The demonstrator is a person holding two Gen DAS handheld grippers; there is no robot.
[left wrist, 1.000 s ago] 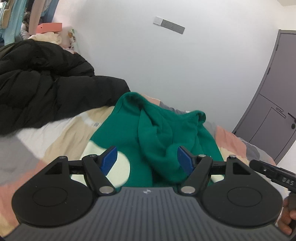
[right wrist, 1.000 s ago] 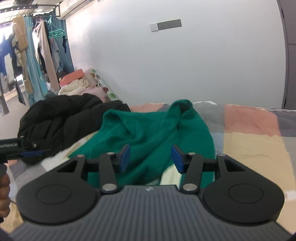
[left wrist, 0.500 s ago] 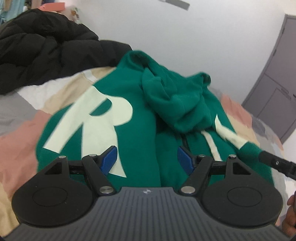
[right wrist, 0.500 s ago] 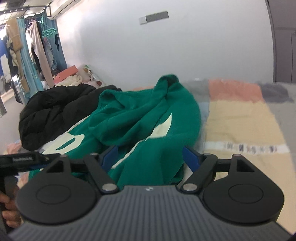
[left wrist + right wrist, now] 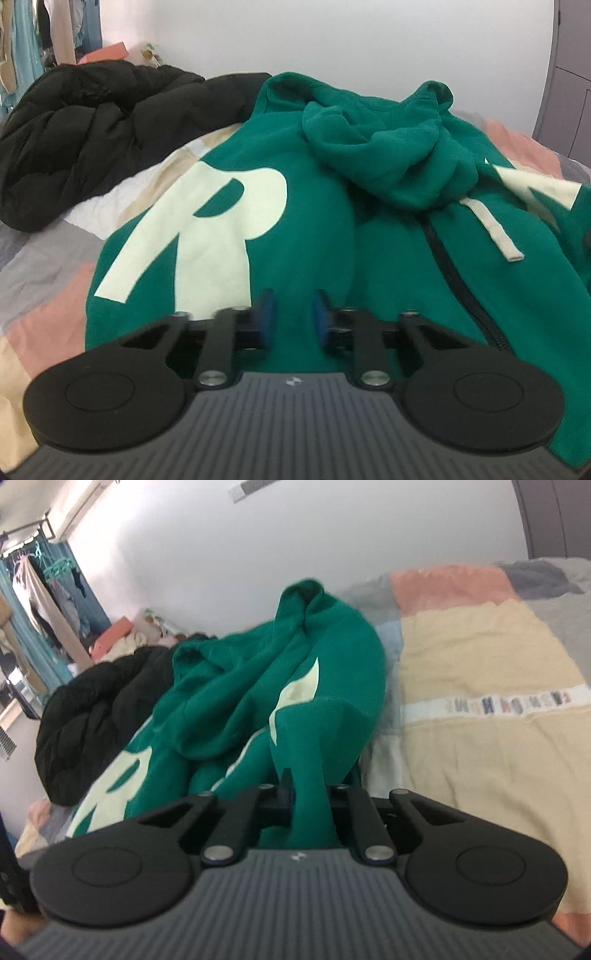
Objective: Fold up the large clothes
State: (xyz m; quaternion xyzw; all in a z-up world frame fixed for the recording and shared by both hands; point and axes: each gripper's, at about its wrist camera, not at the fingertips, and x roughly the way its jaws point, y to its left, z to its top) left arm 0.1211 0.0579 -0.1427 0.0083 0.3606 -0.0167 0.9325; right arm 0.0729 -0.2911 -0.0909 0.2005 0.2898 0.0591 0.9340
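The green hoodie (image 5: 317, 236) lies spread on the patchwork bedspread (image 5: 480, 686), front up, its hood bunched near the top, a pale drawstring (image 5: 491, 229) trailing beside the dark zipper, a big cream letter across one side. The right gripper (image 5: 308, 805) is clamped on a fold of the hoodie's lower edge, the cloth pinched up between its fingers. The left gripper (image 5: 291, 314) sits low over the hem with its blue pads (image 5: 266, 312) closing, green fabric between them. A black puffer jacket (image 5: 92, 133) is heaped beside the hoodie, against the white wall.
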